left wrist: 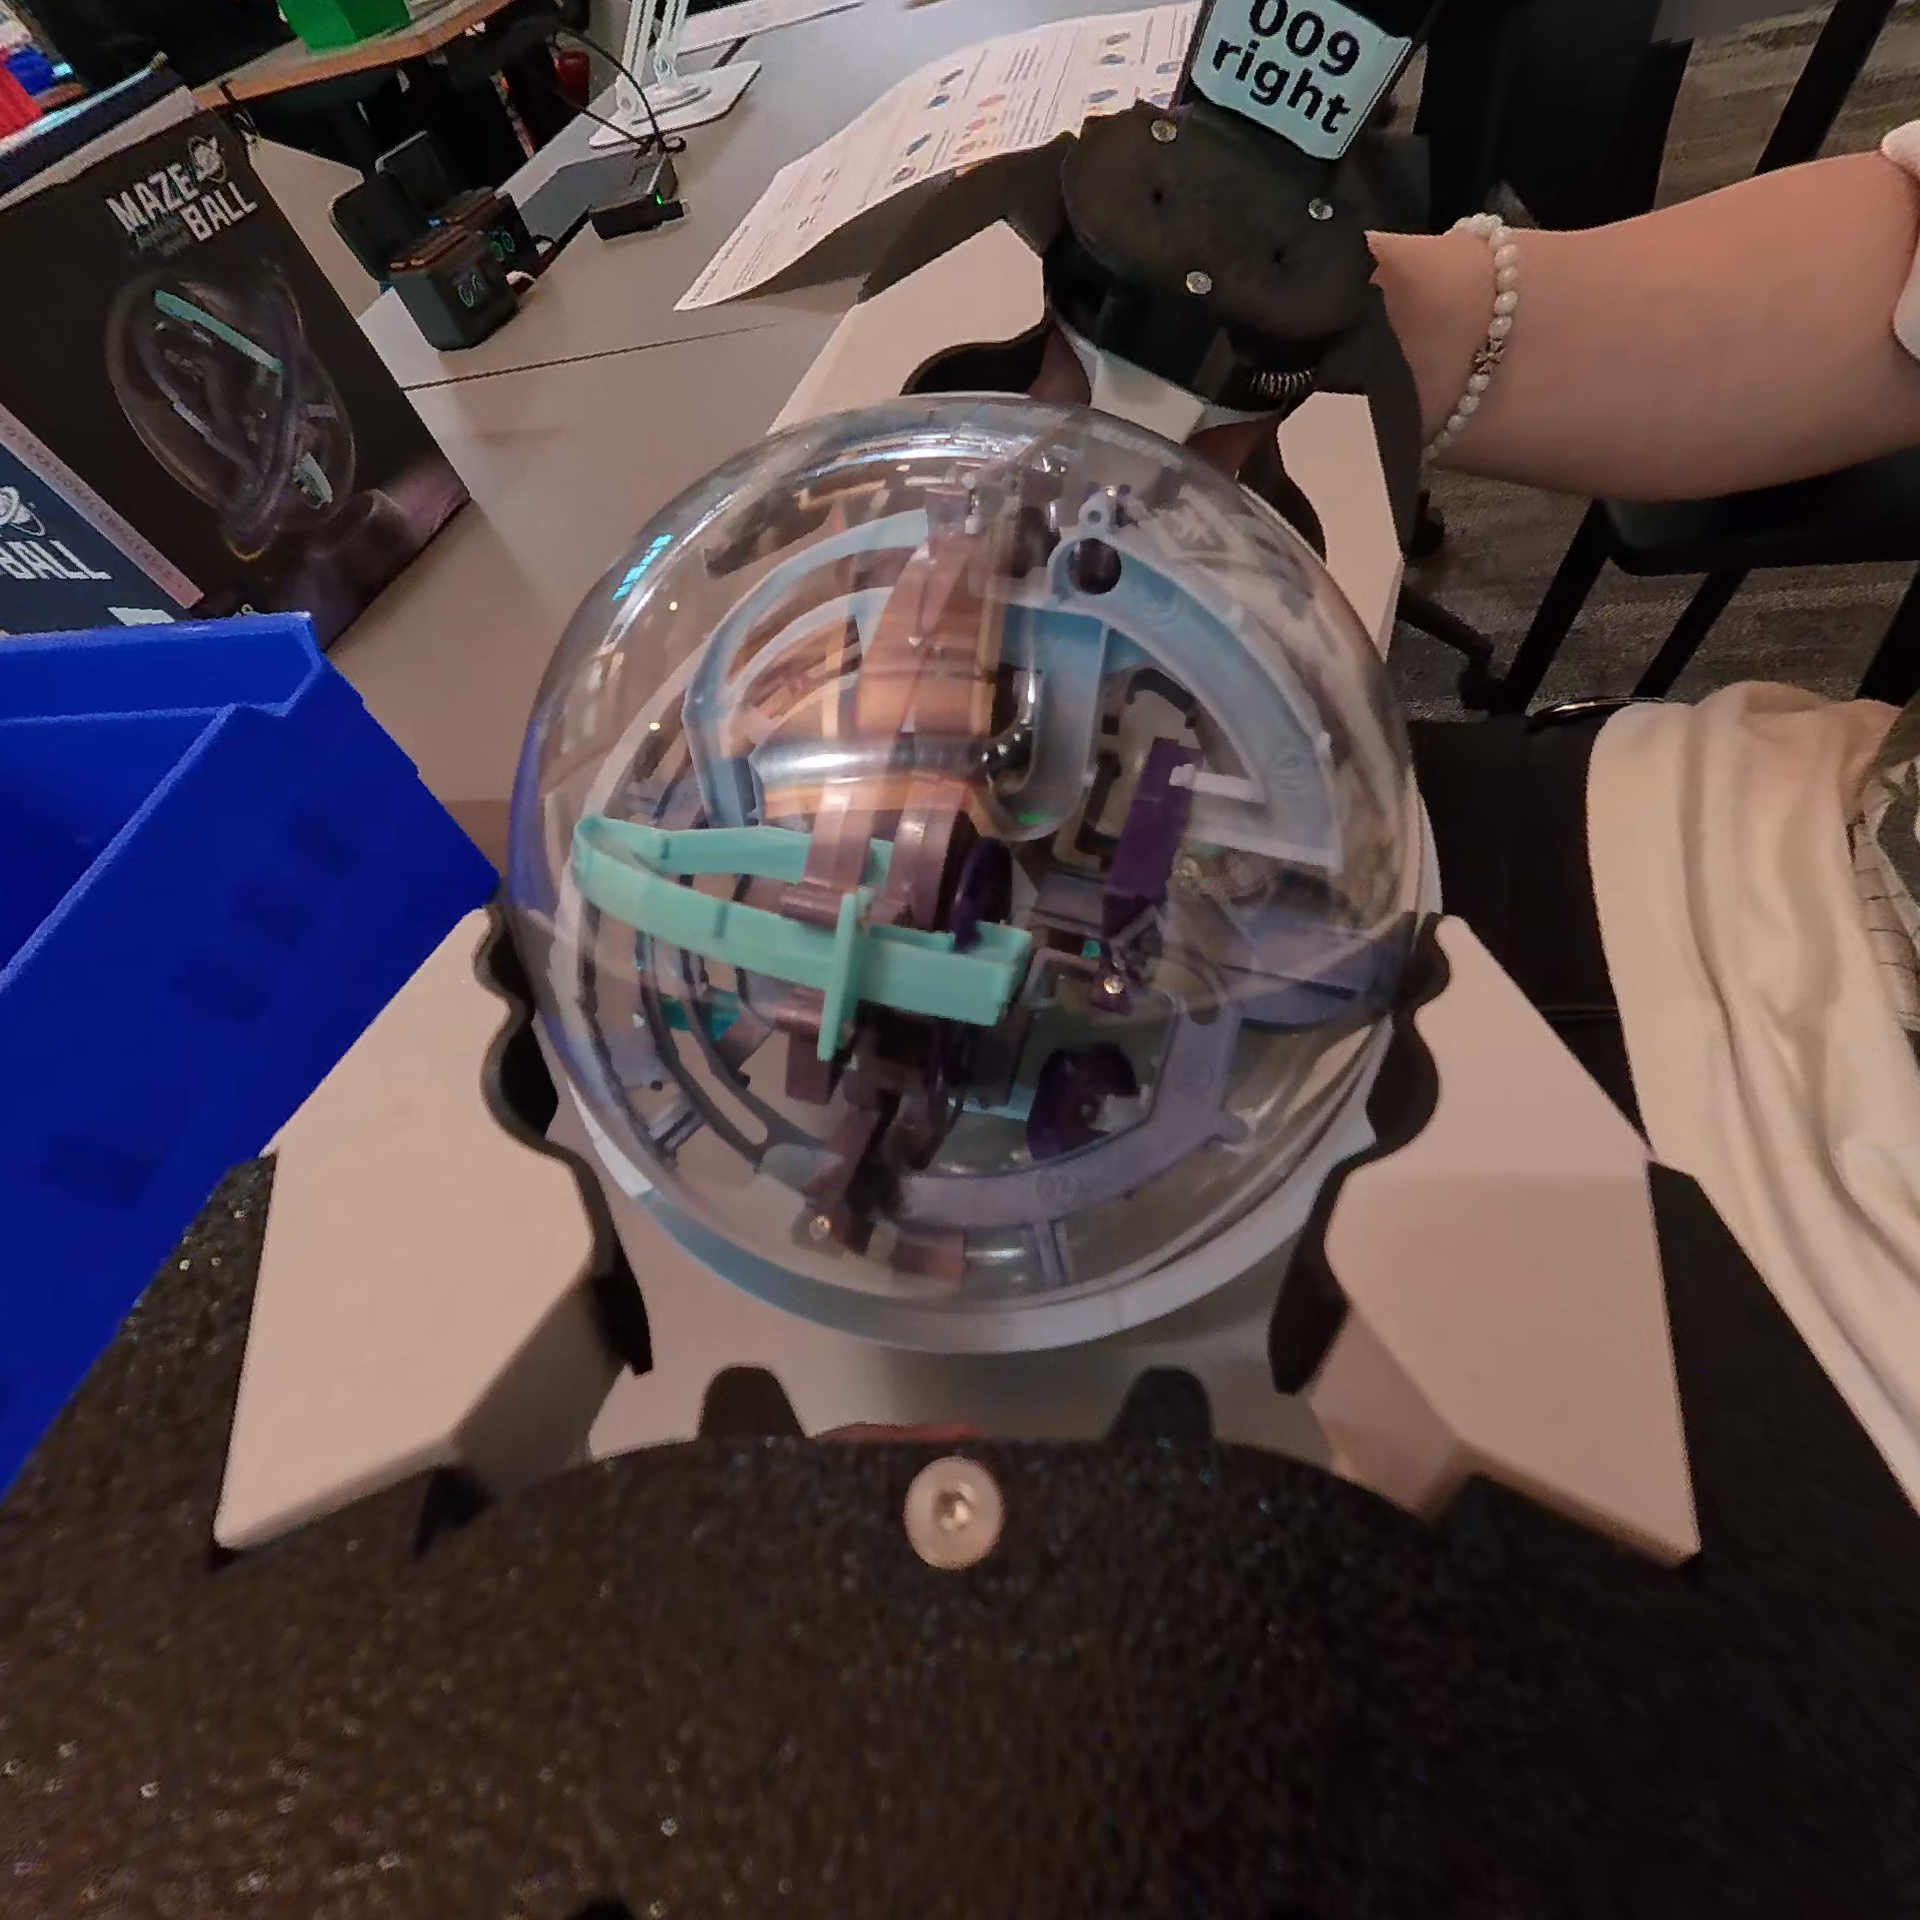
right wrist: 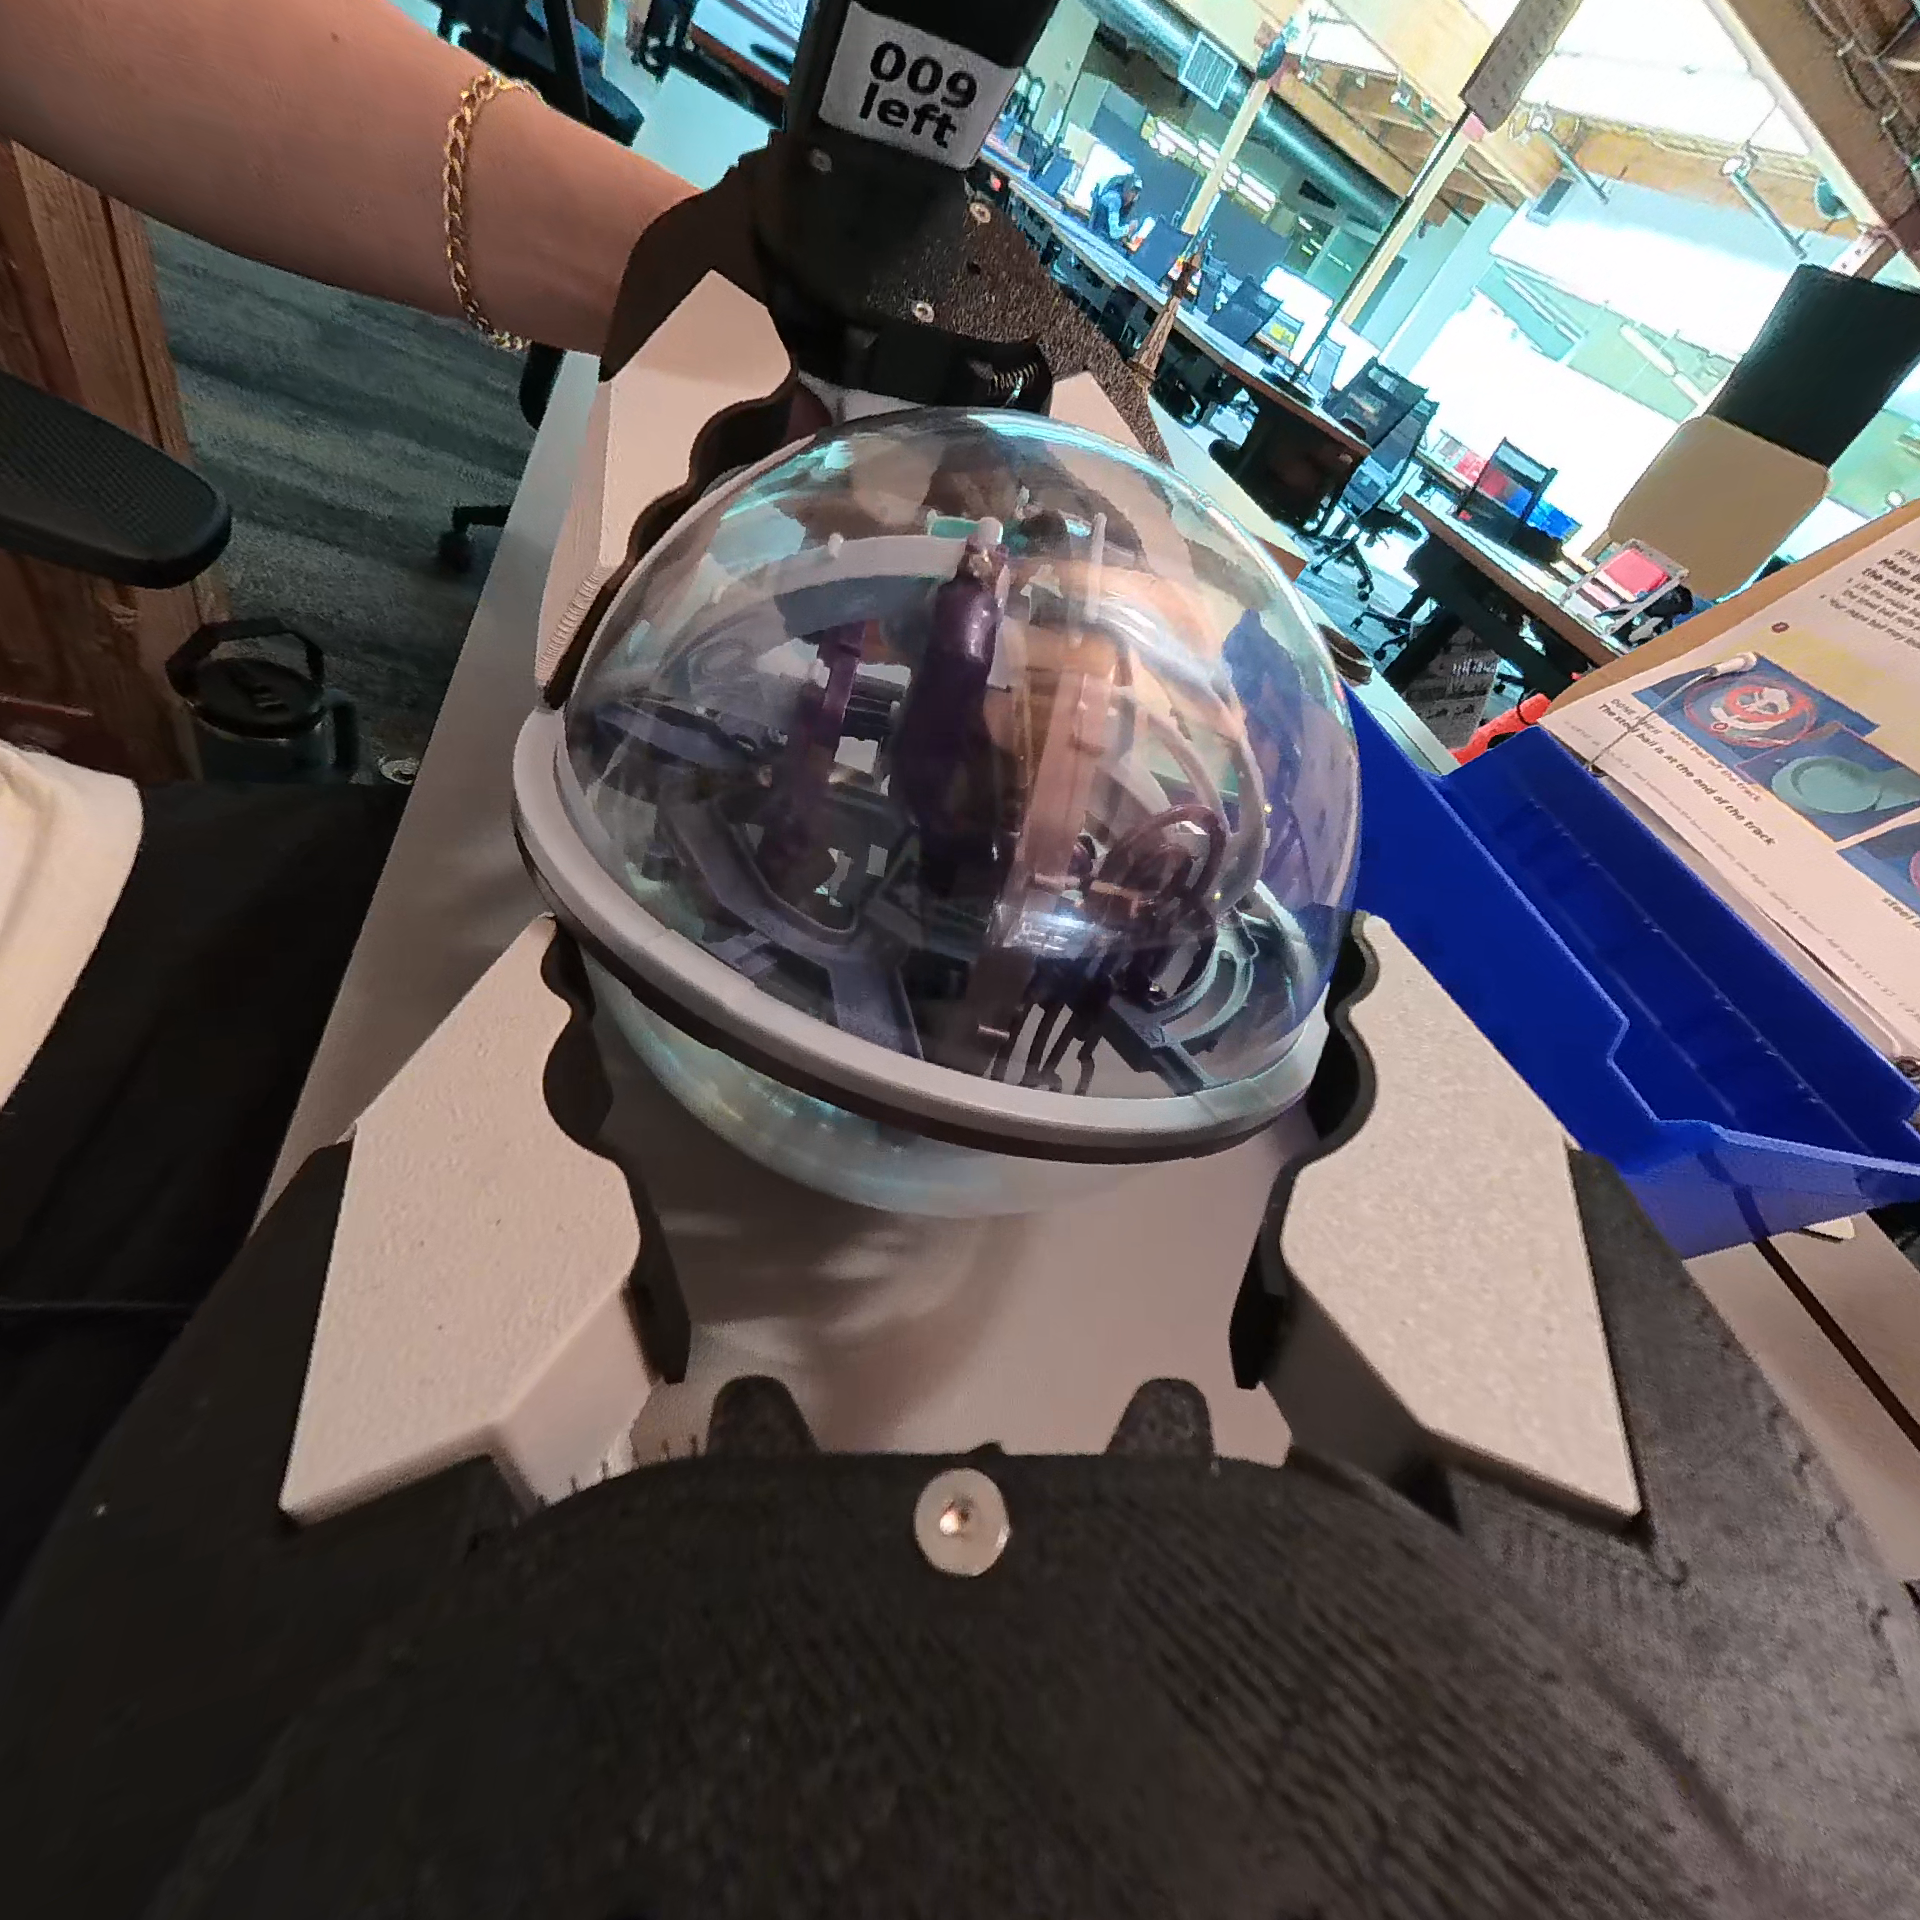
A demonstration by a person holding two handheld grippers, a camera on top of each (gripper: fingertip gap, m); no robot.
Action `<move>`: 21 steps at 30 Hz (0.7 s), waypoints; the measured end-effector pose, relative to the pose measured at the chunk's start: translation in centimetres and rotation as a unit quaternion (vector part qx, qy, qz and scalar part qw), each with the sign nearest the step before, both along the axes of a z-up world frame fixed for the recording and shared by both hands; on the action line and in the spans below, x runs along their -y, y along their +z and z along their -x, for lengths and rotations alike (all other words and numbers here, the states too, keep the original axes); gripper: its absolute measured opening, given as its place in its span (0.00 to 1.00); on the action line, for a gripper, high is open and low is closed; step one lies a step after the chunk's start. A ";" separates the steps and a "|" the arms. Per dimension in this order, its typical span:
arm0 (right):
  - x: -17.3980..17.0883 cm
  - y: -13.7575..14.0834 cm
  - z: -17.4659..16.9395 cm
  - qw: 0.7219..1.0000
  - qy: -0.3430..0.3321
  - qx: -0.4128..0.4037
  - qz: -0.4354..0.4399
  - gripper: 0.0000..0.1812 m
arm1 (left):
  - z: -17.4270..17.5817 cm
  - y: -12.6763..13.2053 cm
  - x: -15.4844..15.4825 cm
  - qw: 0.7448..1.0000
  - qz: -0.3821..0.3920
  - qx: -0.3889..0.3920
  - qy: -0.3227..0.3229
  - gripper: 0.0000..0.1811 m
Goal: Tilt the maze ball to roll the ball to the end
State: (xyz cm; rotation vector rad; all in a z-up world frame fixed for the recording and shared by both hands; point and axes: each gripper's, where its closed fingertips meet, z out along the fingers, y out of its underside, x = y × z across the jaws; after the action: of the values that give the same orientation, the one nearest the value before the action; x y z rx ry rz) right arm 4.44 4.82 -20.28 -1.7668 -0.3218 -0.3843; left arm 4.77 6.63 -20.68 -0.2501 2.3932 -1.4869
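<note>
The maze ball [left wrist: 966,883] is a clear sphere with teal, purple, brown and grey-blue tracks inside. It is held between both grippers above the grey table [left wrist: 582,447]. My left gripper [left wrist: 966,935] is shut on its near side, one white finger [left wrist: 416,1195] at each flank. My right gripper [left wrist: 1091,447] clasps the far side. In the right wrist view the maze ball [right wrist: 935,831] is tilted, its white equator ring sloping down to the right. My right gripper [right wrist: 956,935] is shut on it and the left gripper [right wrist: 883,436] is opposite. A small dark shiny ball [left wrist: 1006,764] seems to sit on a curved track near the centre.
A blue bin [left wrist: 156,883] stands just left of the ball and also shows in the right wrist view [right wrist: 1610,935]. The maze ball's box [left wrist: 187,364], a charger case [left wrist: 457,270] and an instruction sheet [left wrist: 935,156] lie farther back. A chair [right wrist: 83,488] and a bottle [right wrist: 260,707] are beside the table.
</note>
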 end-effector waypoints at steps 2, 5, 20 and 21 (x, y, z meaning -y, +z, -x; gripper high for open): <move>0.1 0.0 0.0 1.000 -0.001 0.001 -0.002 0.76 | 0.0 0.0 0.1 1.000 -0.005 0.000 0.000 0.86; 0.1 -0.1 0.0 1.000 -0.001 0.002 -0.004 0.76 | 0.0 0.0 0.1 1.000 -0.008 0.002 0.000 0.86; 0.9 -0.5 0.4 0.999 -0.033 0.036 -0.007 0.75 | 0.4 -0.1 0.8 0.997 -0.065 0.027 -0.015 0.86; 1.0 -0.5 0.4 0.999 -0.036 0.038 -0.007 0.75 | 0.4 -0.1 0.8 0.997 -0.071 0.028 -0.016 0.86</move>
State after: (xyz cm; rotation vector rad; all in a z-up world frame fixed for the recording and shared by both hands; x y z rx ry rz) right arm 3.99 3.84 -20.80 -1.7559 -0.3096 -0.5044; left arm 4.34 5.85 -20.82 -0.1363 2.4549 -1.3130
